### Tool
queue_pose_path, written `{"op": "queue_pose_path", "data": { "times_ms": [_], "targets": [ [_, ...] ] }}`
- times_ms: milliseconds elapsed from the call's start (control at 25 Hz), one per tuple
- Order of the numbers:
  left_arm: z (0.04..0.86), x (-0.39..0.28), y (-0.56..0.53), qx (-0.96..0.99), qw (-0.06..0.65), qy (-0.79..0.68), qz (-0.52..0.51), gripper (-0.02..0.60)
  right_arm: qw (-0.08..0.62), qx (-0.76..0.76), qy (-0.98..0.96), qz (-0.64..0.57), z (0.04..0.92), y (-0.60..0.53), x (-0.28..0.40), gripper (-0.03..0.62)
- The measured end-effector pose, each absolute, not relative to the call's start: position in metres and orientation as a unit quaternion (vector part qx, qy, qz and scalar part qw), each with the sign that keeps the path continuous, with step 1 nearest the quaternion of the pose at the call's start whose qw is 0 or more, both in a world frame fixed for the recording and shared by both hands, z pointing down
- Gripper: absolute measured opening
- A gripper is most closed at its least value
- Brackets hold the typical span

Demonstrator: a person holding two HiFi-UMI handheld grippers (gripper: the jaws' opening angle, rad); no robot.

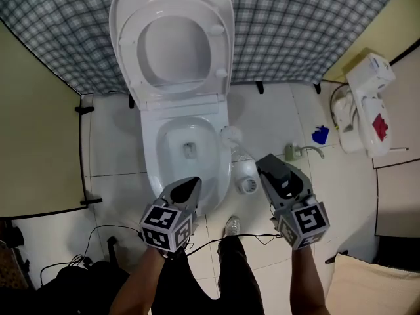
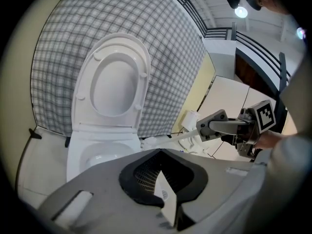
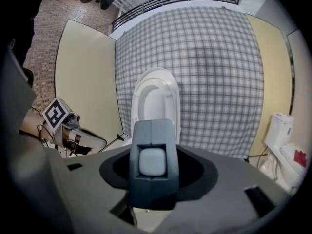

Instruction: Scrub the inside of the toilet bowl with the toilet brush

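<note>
Tiled white floor (image 1: pixel 275 117) backed by a checked cloth (image 1: pixel 295 25), with the toilet bowl (image 1: pixel 154 159) against that backdrop, lid and seat tipped up. From the head: right gripper (image 1: pixel 262 165) clamped on the handle of the toilet brush (image 1: pixel 231 136), bristle end hanging just beside the bowl's right rim, clear of the brush holder (image 1: pixel 247 181) on the floor and not inside the bowl; left gripper (image 1: pixel 192 184) poised at the bowl's near rim. From the left gripper: jaws seemingly pressed together on nothing, though hard to read; pale brush handle running out of the right jaws. From the right gripper: jaws closed round the handle. Brush in hand, out of its holder; scrubbing of the inside not yet begun, all of it left.
</note>
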State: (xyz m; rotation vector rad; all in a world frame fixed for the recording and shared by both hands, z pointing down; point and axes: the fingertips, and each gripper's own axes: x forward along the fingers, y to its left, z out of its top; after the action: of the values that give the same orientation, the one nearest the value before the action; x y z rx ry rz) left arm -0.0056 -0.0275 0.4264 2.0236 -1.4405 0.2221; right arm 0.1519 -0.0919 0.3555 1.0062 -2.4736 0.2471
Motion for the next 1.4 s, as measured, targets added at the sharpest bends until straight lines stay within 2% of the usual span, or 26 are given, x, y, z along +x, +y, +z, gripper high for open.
{"op": "queue_pose_path", "data": {
  "times_ms": [240,560,800,1080,1400],
  "targets": [
    [0.414,-0.051,-0.020,0.747,0.314,-0.581,0.077,0.005,0.234,0.316,-0.914,0.097,0.369,-0.089,0.083,0.216],
    [0.449,-0.094,-0.009,0.722,0.326,-0.604,0.083,0.005,0.255,0.298,-0.908,0.149,0.450,-0.095,0.023,0.215],
    [0.501,-0.098,-0.015,0.714,0.348,-0.602,0.085,0.005,0.287,0.284,-0.902,0.150,0.505,-0.107,0.002,0.215],
    [0.530,-0.093,-0.018,0.715,0.371,-0.587,0.083,0.005,0.330,0.259,-0.901,0.108,0.529,-0.111,-0.022,0.216],
    [0.537,-0.106,-0.018,0.713,0.376,-0.585,0.086,0.005,0.324,0.249,-0.905,0.116,0.549,-0.117,-0.053,0.216]
  ]
}}
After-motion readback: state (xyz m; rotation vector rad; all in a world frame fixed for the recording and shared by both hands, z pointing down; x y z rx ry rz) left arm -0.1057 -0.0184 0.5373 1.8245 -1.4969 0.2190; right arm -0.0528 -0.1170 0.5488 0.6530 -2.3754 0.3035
